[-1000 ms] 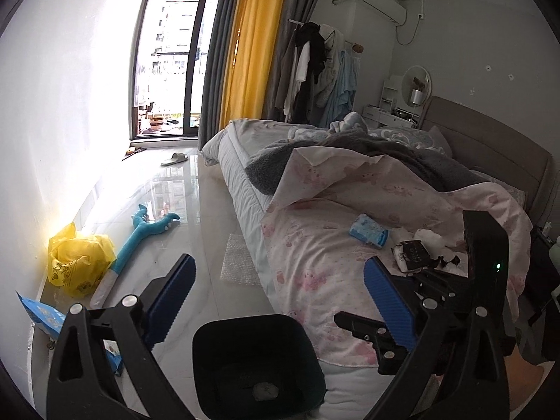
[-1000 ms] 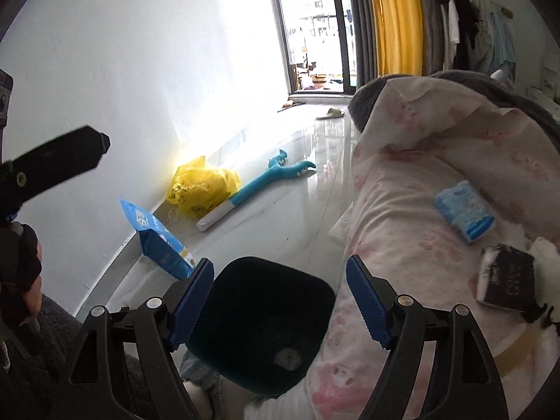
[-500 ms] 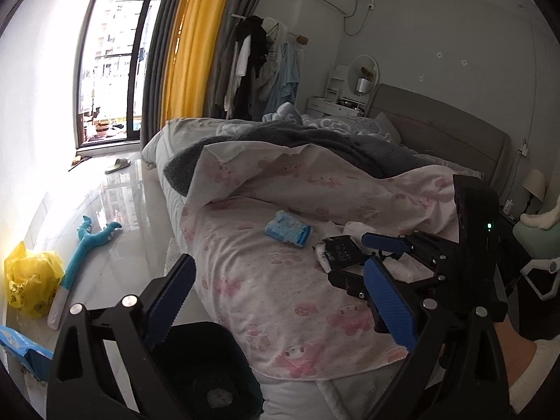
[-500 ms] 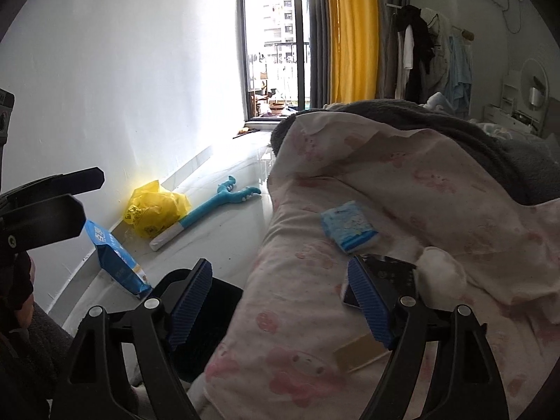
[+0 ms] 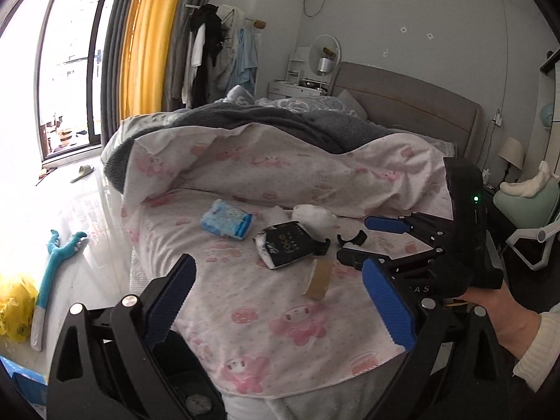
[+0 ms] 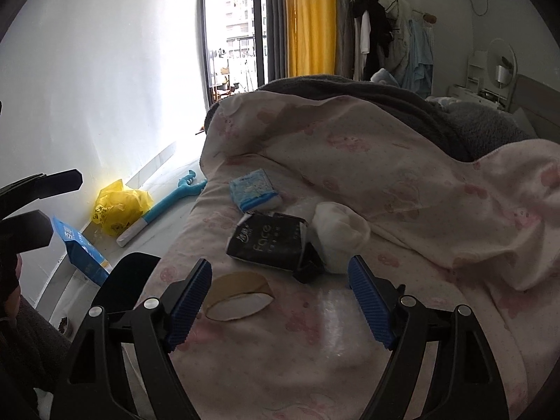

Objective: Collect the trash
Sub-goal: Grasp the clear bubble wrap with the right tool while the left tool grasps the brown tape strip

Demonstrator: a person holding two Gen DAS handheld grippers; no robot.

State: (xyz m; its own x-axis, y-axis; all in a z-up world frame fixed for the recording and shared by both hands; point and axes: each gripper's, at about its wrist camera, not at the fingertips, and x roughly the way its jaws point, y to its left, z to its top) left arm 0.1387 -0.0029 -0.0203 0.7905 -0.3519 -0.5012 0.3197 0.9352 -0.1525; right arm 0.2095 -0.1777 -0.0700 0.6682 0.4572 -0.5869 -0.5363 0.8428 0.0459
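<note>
Approach step: both tools, left tool (image 5: 276, 301) and right tool (image 6: 280, 301), hang released over the bed (image 6: 402, 350); next, probably clench the flattened cardboard roll (image 6: 238, 295).

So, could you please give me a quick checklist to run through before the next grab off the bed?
1. Right gripper open with nothing between its fingers: ok.
2. Left gripper open, empty: ok.
3. Flattened cardboard tape ring lies loose on the pink bedspread, near the right gripper: ok.
4. Black Face tissue pack unobstructed from above: ok.
5. Black bin beside the bed, open top: ok.
6. Room left in the bin: cannot tell.
</note>
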